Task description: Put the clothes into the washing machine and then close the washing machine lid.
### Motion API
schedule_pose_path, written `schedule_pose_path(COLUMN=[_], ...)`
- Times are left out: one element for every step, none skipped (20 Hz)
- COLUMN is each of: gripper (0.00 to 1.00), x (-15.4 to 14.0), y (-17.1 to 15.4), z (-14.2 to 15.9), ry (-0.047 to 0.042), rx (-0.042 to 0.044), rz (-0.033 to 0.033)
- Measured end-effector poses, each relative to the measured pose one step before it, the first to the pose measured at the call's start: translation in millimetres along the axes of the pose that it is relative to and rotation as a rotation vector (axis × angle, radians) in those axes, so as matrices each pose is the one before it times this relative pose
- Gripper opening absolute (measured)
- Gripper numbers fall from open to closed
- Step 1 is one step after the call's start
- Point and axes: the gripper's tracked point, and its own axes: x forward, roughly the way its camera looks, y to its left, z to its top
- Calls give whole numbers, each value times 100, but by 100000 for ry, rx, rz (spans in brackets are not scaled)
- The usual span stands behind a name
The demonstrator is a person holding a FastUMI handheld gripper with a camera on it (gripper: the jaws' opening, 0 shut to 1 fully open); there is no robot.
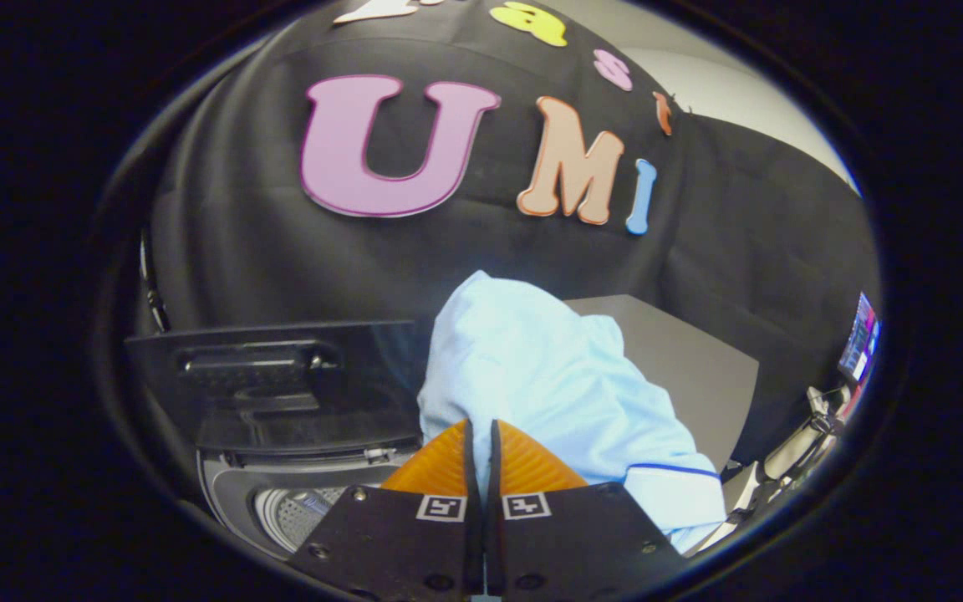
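Between the fingers of the gripper (pixel 481 435), nearly closed on a pinch of cloth, hangs a pale blue garment (pixel 532 376), bunching up toward twelve and trailing to four o'clock. Beyond them at eight o'clock sits the washing machine (pixel 281 502), drum open, its lid (pixel 281 385) standing up at ten. To do this well, I would carry the garment left over the drum, lower it past the rim, then release, so no sleeve drapes outside.

Tongs (pixel 480 439) pinched nearly together
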Motion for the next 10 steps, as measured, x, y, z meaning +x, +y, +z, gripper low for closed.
schedule_pose_path(gripper=[2, 2, 2, 2, 2, 2, 2, 2, 2, 2], x=[-109, -128, 74, 174, 332, 431, 382, 325, 676, 583], y=[1562, 1841, 1656, 1156, 986, 907, 983, 988, 868, 981], z=[-856, -1220, -994, -773, -892, -1261, -1157, -1009, -469, -706], ry=[1641, 1634, 1409, 463, 1278, 1727, 1916, 1143, -504, 418], rx=[-2053, -1269, -664, -788, -1194, -569, 349, 591, 911, 817], rz=[2057, 2506, 2603, 1559, 1258, 1309, 1919, 2159, 2240, 1611])
